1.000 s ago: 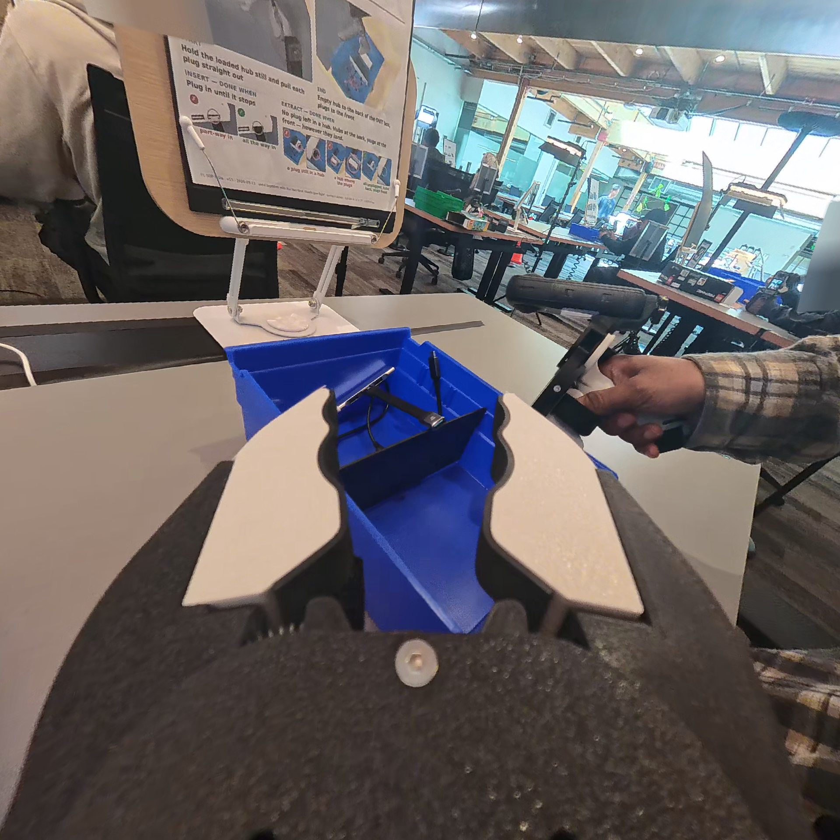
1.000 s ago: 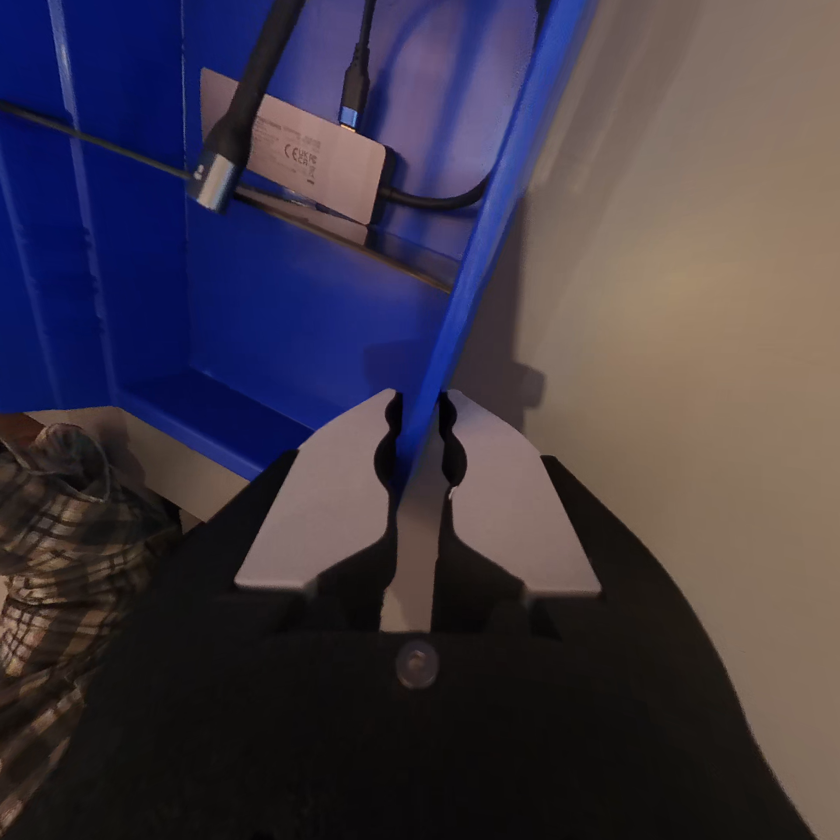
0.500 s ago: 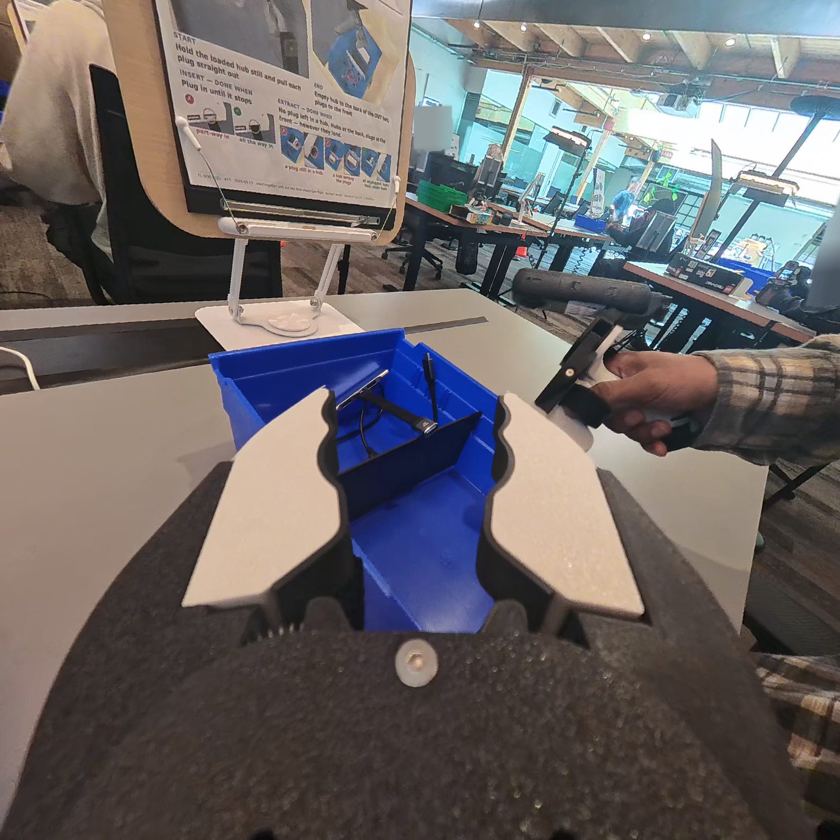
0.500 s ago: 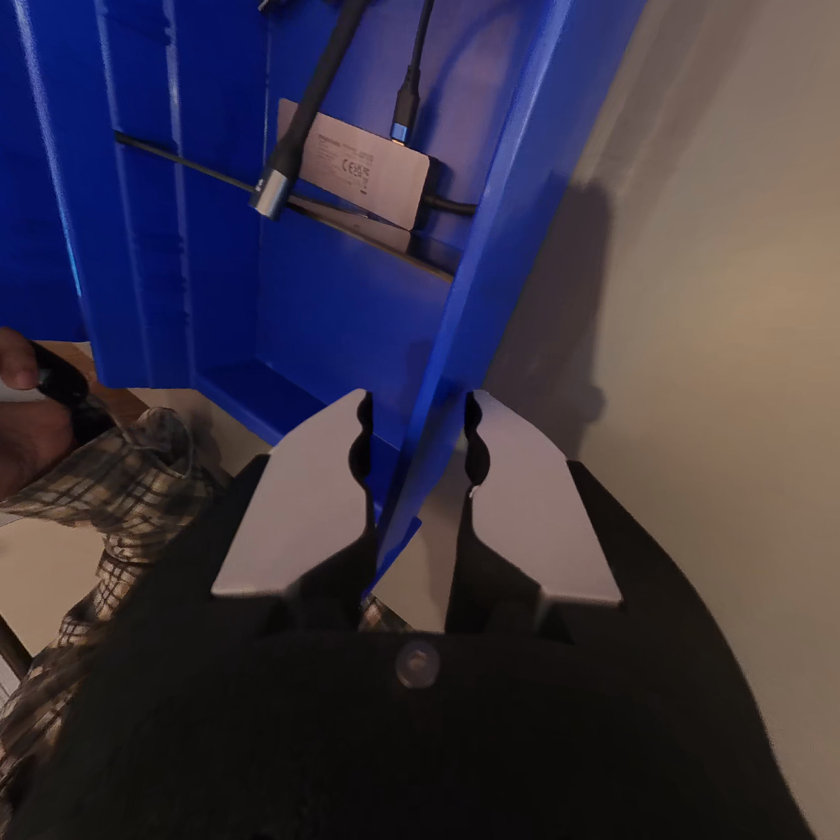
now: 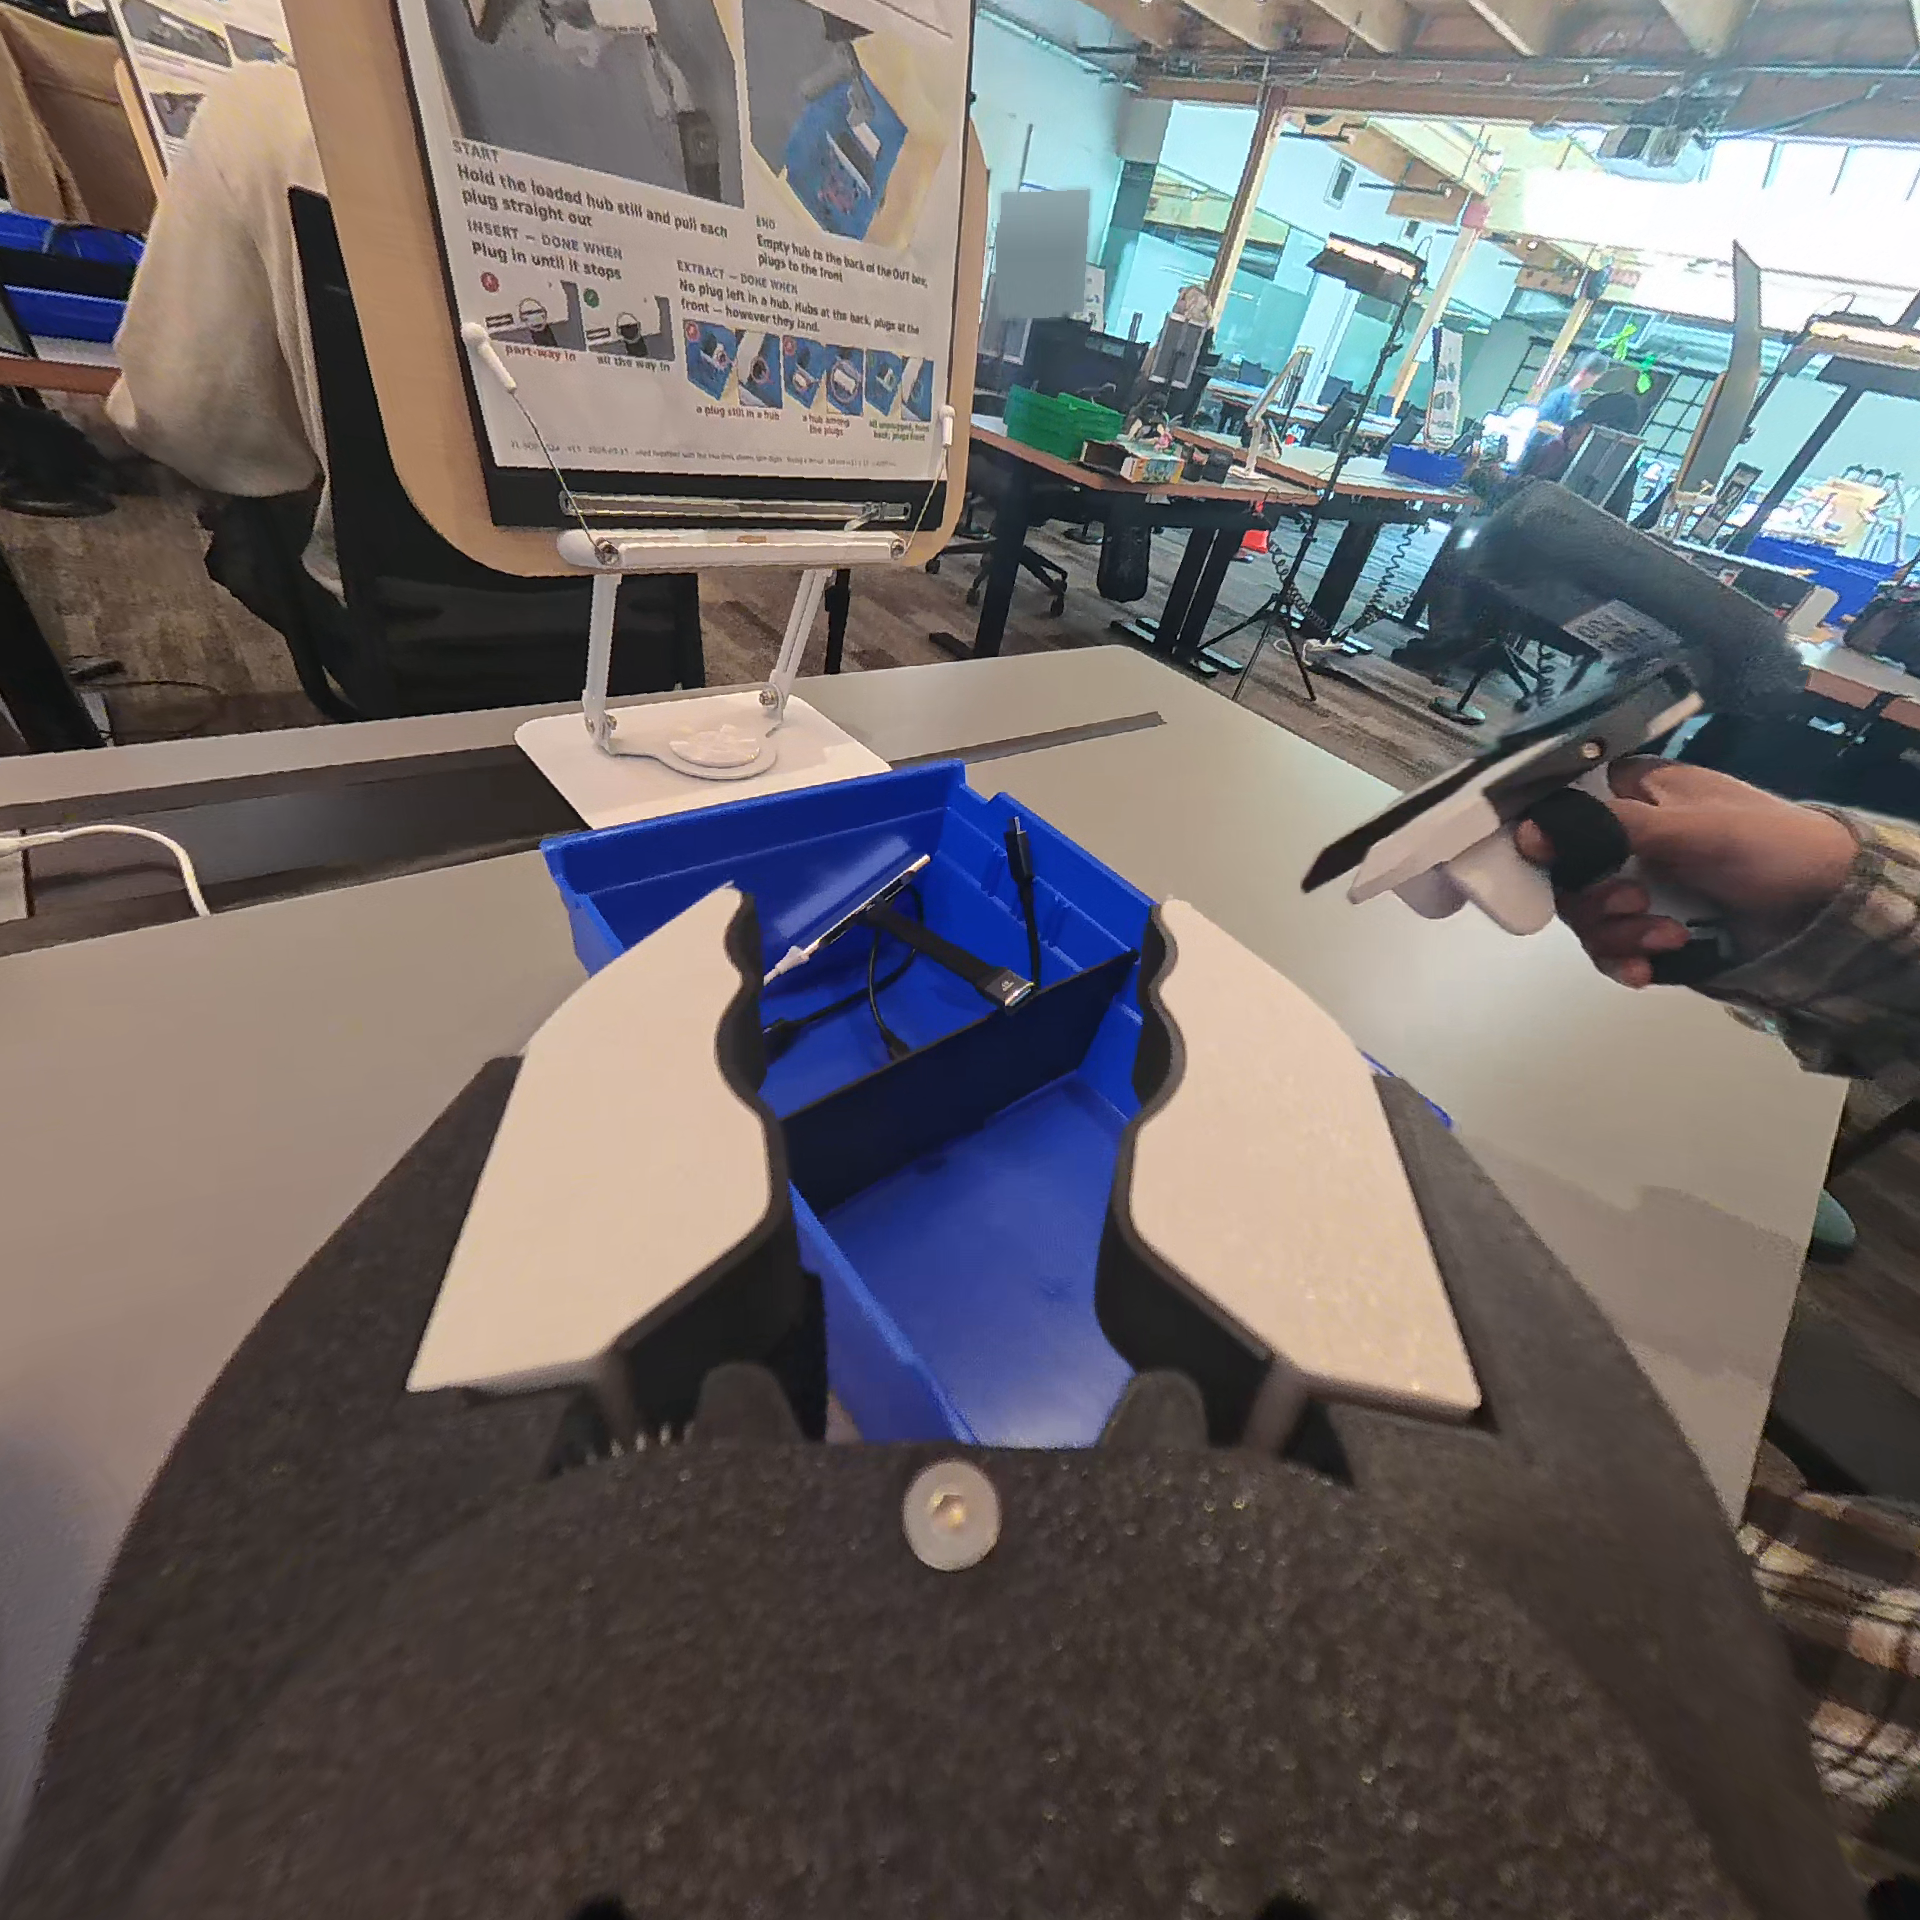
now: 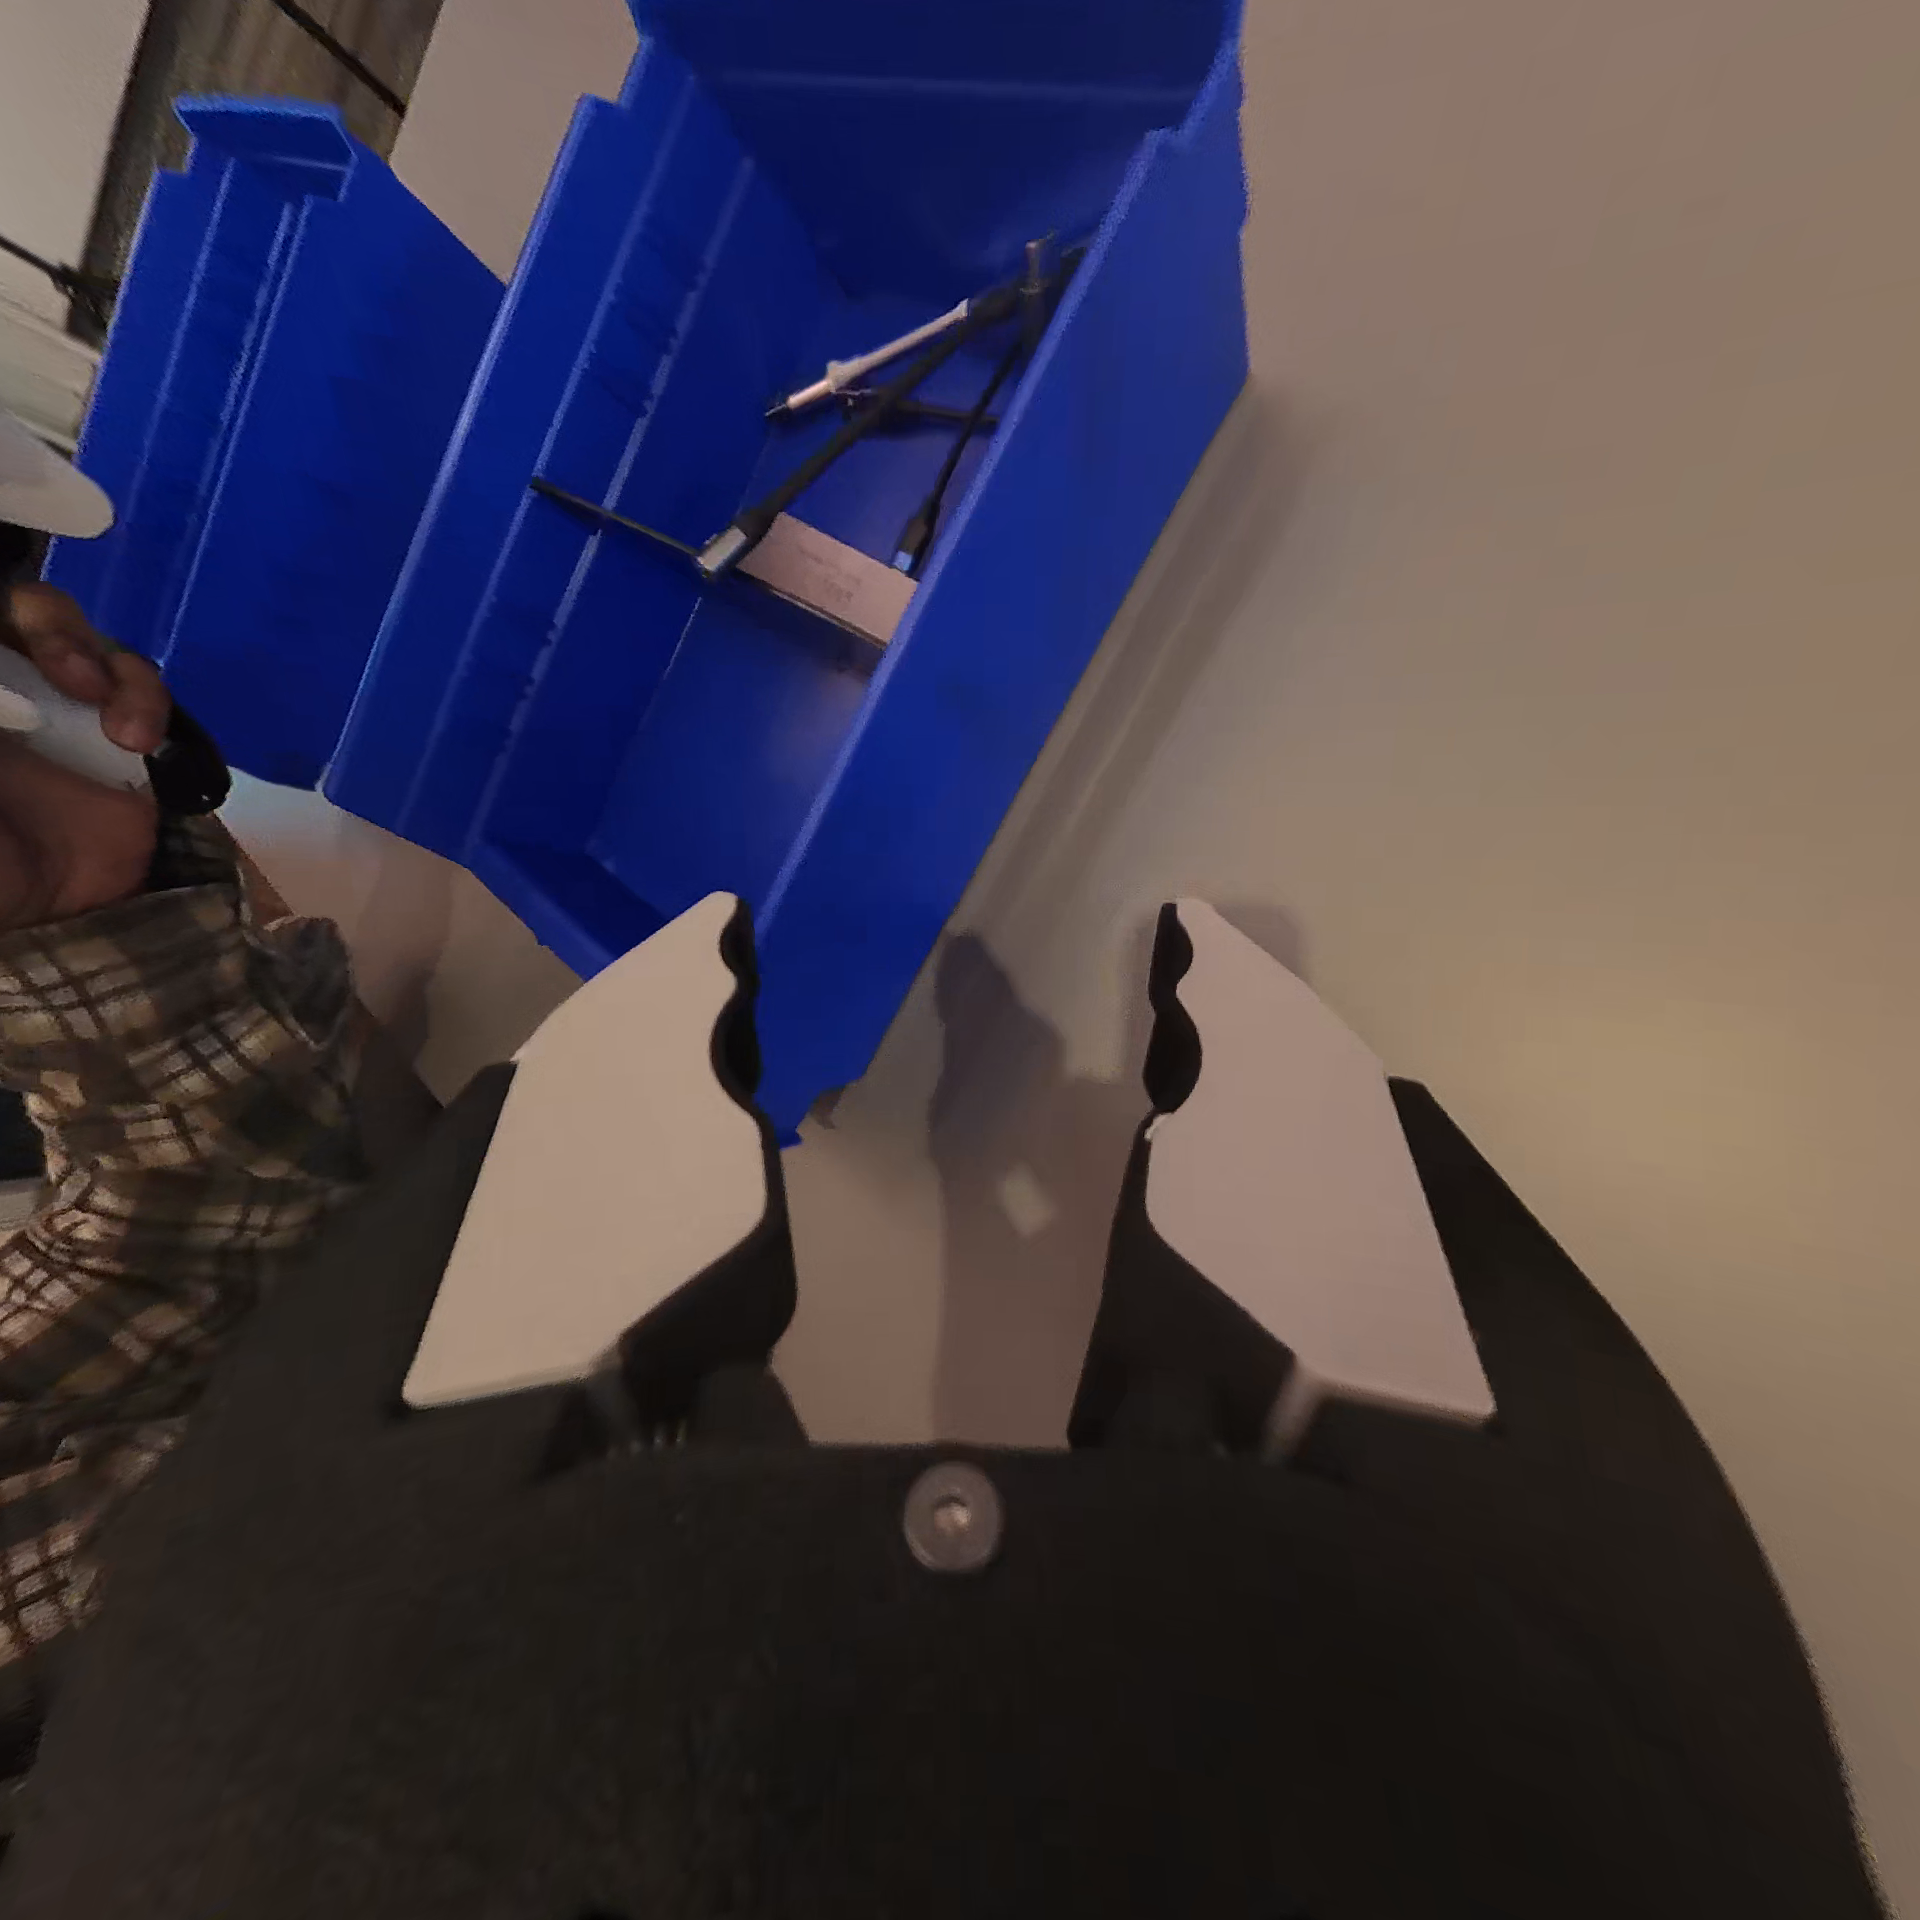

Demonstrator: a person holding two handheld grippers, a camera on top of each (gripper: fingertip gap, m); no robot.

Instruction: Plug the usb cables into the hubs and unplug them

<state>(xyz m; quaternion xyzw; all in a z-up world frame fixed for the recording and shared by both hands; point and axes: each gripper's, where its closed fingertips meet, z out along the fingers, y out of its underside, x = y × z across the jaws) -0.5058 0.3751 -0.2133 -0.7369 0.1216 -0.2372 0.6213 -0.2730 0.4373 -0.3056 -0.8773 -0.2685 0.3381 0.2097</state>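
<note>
gaping empty: left claw [image 5: 943, 1039], right claw [image 6: 951, 1023] | hub [image 6: 826, 587], cables behind bin [image 5: 748, 831] divider

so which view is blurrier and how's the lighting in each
Right wrist view: dim and warm, with motion smear along the blue bin edges and the right claw, whose shadow falls on the table. Left wrist view: bright and sharp up close, windows blown out at top right, wide-angle bending at the edges, slight blur on the other claw.

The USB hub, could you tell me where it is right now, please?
The silver USB hub lies in the blue bin's rear compartment, against the black divider, with cables beside it; both views show it.
</note>
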